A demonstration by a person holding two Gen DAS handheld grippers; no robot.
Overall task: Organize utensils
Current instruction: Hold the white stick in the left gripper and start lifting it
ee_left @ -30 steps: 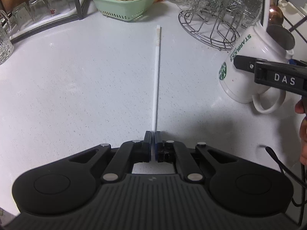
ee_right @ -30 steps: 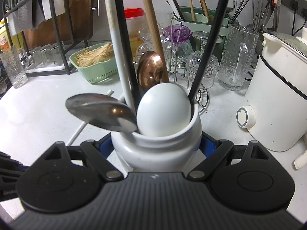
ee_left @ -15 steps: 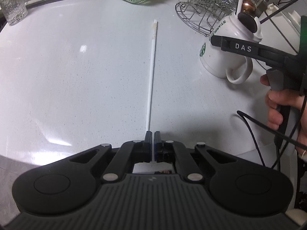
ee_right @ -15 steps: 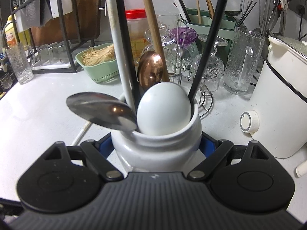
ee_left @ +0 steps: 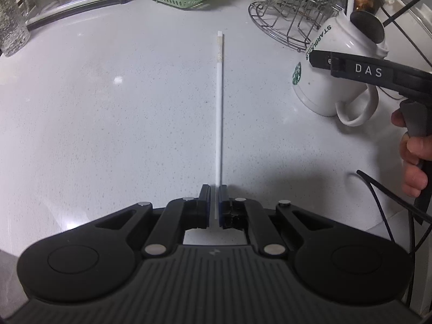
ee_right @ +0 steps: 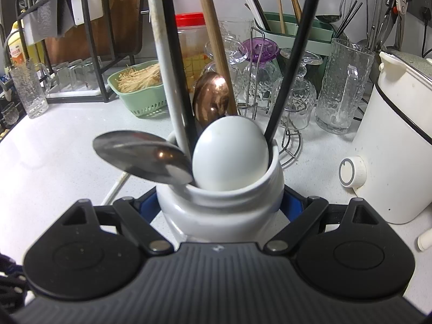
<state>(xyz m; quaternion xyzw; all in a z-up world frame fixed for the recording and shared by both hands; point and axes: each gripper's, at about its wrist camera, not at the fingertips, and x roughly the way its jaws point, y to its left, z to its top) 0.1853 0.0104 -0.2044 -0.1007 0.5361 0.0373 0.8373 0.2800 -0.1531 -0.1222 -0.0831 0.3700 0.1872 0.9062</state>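
While the left gripper has its jaws clenched on the near end of the white chopstick, the stick's long axis runs straight ahead, out over the worktop. Off to its right stands the white mug, already full of utensils, which the right gripper grasps by the body, so I judge the far tip must swing right and rise to the mug's mouth.

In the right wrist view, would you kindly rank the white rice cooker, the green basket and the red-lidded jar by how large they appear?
1. white rice cooker, largest, though it stands nearest the camera.
2. green basket.
3. red-lidded jar, partly hidden behind utensil handles, so its place against the basket is unsure.
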